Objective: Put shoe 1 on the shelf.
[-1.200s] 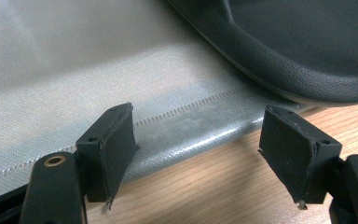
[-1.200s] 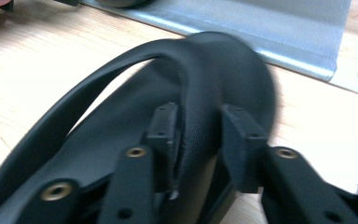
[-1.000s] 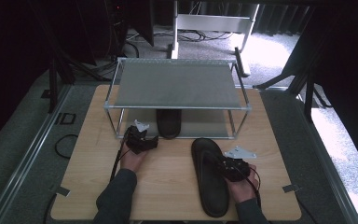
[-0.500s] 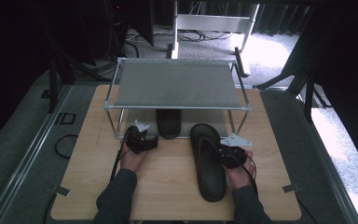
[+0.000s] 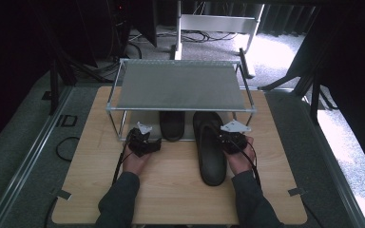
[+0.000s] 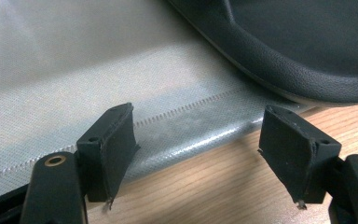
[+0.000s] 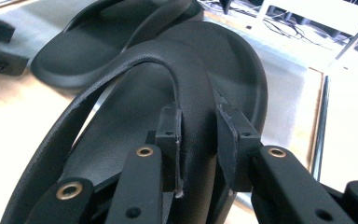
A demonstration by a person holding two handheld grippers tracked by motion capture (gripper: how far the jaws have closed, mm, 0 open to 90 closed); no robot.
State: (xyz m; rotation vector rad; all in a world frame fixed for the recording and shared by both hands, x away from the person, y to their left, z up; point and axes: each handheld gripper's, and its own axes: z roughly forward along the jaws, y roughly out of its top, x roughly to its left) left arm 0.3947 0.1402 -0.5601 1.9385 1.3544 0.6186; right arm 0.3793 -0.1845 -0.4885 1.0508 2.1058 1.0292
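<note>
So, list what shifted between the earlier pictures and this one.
The right tool, shut on the strap of the nearer sandal, slid that sandal away from the person until its toe end went under the wire shelf, beside the other sandal. The left tool stayed put, jaws open and empty, and the other sandal did not move.

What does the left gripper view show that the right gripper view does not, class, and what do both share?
Left gripper view alone: the left claw, open with nothing between its jaws, above the front edge of the grey shelf mat. Right gripper view alone: the right claw shut on the strap of a second sandal, and a metal rack post. Both: the first black sandal lying on the mat, and the wooden table.
</note>
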